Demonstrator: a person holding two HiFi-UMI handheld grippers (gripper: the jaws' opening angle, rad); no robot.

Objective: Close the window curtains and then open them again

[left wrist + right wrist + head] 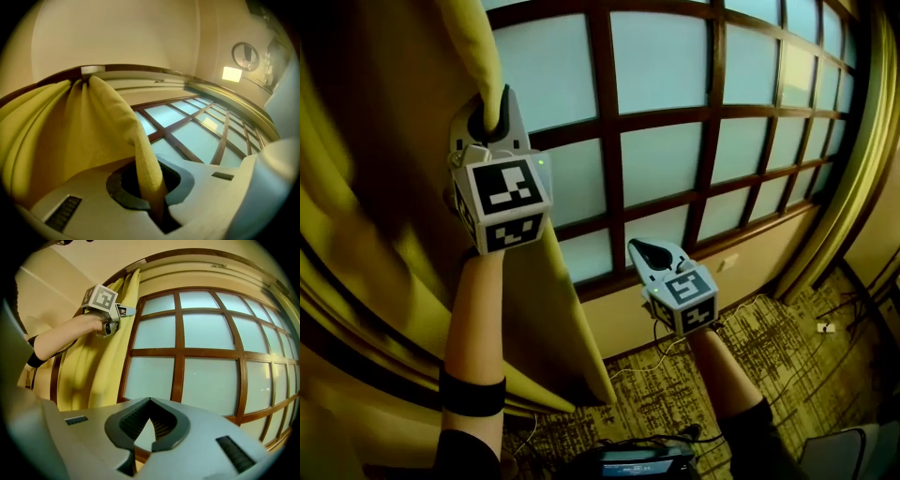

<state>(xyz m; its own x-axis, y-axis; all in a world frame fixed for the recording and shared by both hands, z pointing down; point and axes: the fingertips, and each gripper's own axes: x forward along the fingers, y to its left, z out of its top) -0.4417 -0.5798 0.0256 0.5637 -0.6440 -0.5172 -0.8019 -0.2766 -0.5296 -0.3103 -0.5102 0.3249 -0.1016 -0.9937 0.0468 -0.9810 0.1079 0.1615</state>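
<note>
My left claw (495,114) sat at about ten o'clock in the head view. It was raised on an outstretched left forearm (474,319) and pointed toward twelve, its jaws clamped on a fold of the curtain (478,56). Its marker cube (502,199) faced me, and a dark band (472,394) circled that arm. My right claw (641,247) hung lower, around five o'clock from the left one. It pointed toward eleven, jaws closed together with nothing between them. The right forearm (724,370) rose from the bottom edge.
</note>
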